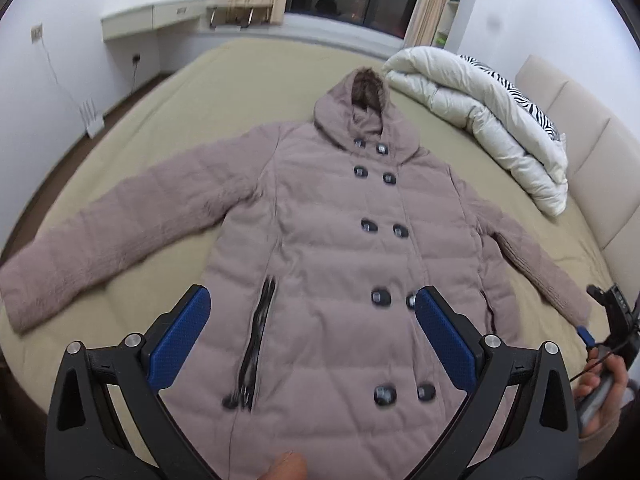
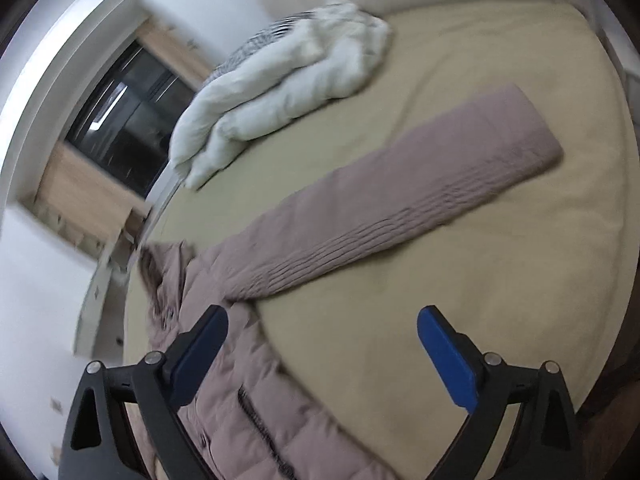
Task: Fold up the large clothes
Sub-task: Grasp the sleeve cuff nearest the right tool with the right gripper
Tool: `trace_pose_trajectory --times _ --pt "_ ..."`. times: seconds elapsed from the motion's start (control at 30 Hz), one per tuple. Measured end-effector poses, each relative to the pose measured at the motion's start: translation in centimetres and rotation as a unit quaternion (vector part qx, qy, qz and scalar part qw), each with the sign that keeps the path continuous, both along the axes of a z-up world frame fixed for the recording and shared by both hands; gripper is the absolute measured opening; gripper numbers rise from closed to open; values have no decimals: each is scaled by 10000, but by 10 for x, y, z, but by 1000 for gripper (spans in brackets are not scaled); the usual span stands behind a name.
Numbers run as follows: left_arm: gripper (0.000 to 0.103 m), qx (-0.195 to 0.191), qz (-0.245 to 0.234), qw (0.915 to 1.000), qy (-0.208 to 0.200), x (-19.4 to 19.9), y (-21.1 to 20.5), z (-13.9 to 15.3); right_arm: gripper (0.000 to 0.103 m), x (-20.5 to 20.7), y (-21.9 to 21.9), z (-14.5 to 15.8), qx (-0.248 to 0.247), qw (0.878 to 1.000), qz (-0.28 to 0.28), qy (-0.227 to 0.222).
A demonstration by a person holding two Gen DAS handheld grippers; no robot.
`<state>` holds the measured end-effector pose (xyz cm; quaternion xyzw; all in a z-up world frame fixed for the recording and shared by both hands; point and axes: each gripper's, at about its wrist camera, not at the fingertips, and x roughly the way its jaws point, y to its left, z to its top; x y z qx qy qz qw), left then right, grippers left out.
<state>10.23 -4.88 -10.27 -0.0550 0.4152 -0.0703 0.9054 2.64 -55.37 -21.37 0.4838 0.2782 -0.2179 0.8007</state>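
Note:
A mauve padded hooded coat with two rows of dark buttons lies face up on the bed, both sleeves spread out. My left gripper hangs open above its lower front, nothing between the blue pads. In the left wrist view the right gripper shows at the right edge by the right sleeve's cuff, held in a hand. In the right wrist view my right gripper is open over the bed, beside the coat's side; the right sleeve stretches away ahead of it.
A beige bed carries the coat. A folded white duvet with a zebra-print pillow lies at the head end by the padded headboard. A wall shelf, a dark window and curtains stand beyond the bed.

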Motion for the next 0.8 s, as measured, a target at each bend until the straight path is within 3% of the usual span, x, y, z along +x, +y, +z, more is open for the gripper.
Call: trace_pose_trajectory --times 0.07,0.17,0.3,0.47,0.5,0.53,0.6,0.7,0.8 --pt "103 73 -113 9998 123 18 -19 -8 89 -12 -37 -33 566 9974 -445 -48" --pt "103 -118 -114 9987 491 51 -43 -21 82 -25 -74 -75 1282 9872 -884 -351" --pt "103 -307 -103 9988 362 78 -68 -26 79 -30 -98 -94 1597 9762 -1356 -557" --pt "103 -494 -322 9971 472 104 -91 -34 76 -20 -125 -88 1465 9739 -1589 -687" --pt "103 -594 -365 9963 507 109 -93 -37 67 -16 -133 -90 1459 9739 -1608 -668" --pt "103 -663 -386 9956 532 111 -94 -39 50 -12 -139 -90 1424 9750 -1605 -574" --pt "103 -824 -443 9939 589 119 -95 -43 26 -2 -146 -88 1290 9796 -1500 -340" --pt "103 -986 -483 9921 609 127 -91 -48 18 34 -145 -58 617 9917 -1129 -46" --pt "103 -1221 -363 9899 625 137 -79 -54 15 88 -115 -6 -351 9990 -293 14"
